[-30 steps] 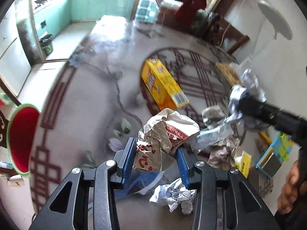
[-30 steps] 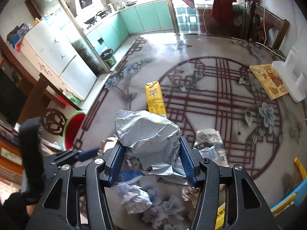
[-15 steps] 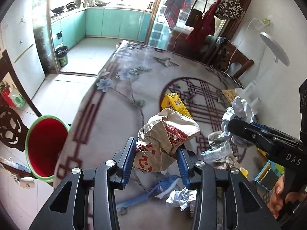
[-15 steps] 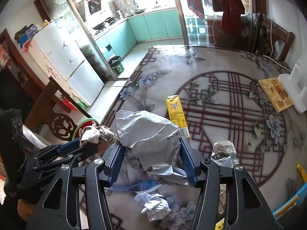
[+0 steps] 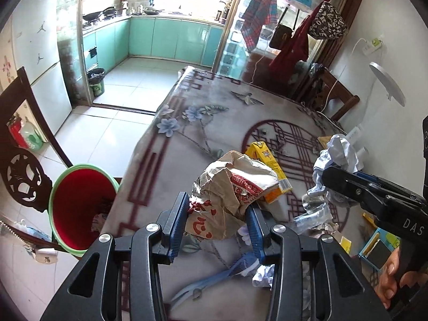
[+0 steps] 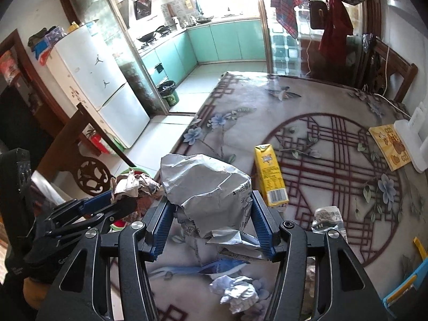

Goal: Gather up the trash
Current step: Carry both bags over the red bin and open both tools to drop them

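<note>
My left gripper point(image 5: 218, 220) is shut on a crumpled brown paper bag with red print point(image 5: 230, 192), held above the table's near left part. My right gripper point(image 6: 210, 223) is shut on a crumpled silver foil bag point(image 6: 207, 190), also lifted off the table. Each gripper shows in the other's view: the right one point(image 5: 345, 184) at the right, the left one point(image 6: 117, 203) at the left. A red bin with a green rim point(image 5: 80, 203) stands on the floor left of the table. On the table lie a yellow carton point(image 6: 270, 176), a white paper ball point(image 6: 236, 291) and a crushed clear bottle point(image 6: 327, 219).
The table carries a floral cloth point(image 6: 334, 144). A blue plastic tool point(image 5: 214, 275) lies near its front edge. A dark carved chair point(image 5: 21, 165) stands beside the bin. A yellow booklet point(image 6: 390, 145) and white box point(image 6: 412, 139) sit at the right. A person's hand point(image 5: 393, 275) holds the right gripper.
Both grippers have risen and tilted up with their bags still clamped; the table litter has dropped lower in view. The red bin has slid further into the left wrist view.
</note>
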